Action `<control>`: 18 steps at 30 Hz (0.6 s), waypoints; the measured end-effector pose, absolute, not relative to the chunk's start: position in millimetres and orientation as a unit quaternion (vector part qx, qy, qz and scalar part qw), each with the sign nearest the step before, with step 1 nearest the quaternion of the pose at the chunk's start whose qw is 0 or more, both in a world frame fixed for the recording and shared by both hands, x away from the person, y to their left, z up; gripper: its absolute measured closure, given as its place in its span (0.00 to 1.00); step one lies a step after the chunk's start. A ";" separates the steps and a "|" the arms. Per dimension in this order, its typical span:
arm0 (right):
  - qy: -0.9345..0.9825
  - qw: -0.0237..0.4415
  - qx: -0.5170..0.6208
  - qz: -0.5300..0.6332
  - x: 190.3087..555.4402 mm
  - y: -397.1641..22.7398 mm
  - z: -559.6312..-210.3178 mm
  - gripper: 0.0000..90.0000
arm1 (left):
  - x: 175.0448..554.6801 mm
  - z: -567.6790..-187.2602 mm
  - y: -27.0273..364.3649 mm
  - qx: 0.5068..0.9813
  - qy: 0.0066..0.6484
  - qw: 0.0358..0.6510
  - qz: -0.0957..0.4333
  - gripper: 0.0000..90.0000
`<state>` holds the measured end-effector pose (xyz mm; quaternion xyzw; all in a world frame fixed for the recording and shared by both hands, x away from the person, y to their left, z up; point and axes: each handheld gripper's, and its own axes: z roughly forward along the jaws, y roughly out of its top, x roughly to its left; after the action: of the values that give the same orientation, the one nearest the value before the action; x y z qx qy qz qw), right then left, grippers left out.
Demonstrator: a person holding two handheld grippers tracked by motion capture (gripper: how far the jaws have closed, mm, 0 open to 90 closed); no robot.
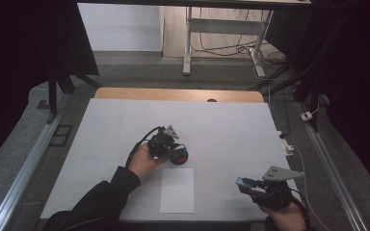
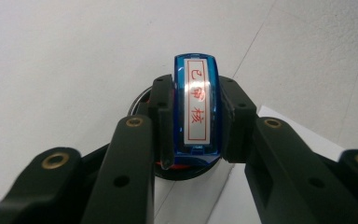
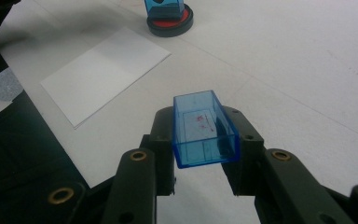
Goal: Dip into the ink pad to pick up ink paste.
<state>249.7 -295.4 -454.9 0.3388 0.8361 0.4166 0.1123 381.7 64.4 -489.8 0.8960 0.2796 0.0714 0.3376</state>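
Pinching a blue stamp [image 2: 196,109] between its jaws, the left gripper [image 1: 165,142] holds it down on a round ink pad [image 1: 179,156] with a red inside and a black rim, near the middle of the white surface [image 1: 231,130]. Seen along the left gripper's own jaws, the stamp carries a white label with red characters on its top, and the black pads press on both of its long sides. Nearer the person, the right gripper [image 1: 257,186] rests at the front right of the surface, its jaws clamped on a clear blue cap [image 3: 204,129], open end toward the camera, with faint red marks inside. Between the two grippers, a white sheet of paper [image 1: 177,190] lies flat just in front of the ink pad, apart from it.
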 end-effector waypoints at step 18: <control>0.839 0.113 0.340 0.411 249.6 -294.5 -454.8 0.75 | 370.5 -488.2 52.1 0.908 0.259 0.307 0.119 0.78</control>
<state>249.6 -294.5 -454.8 0.3399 0.8385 0.4106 0.1128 370.5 52.1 -488.2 0.9078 0.2594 0.1192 0.3073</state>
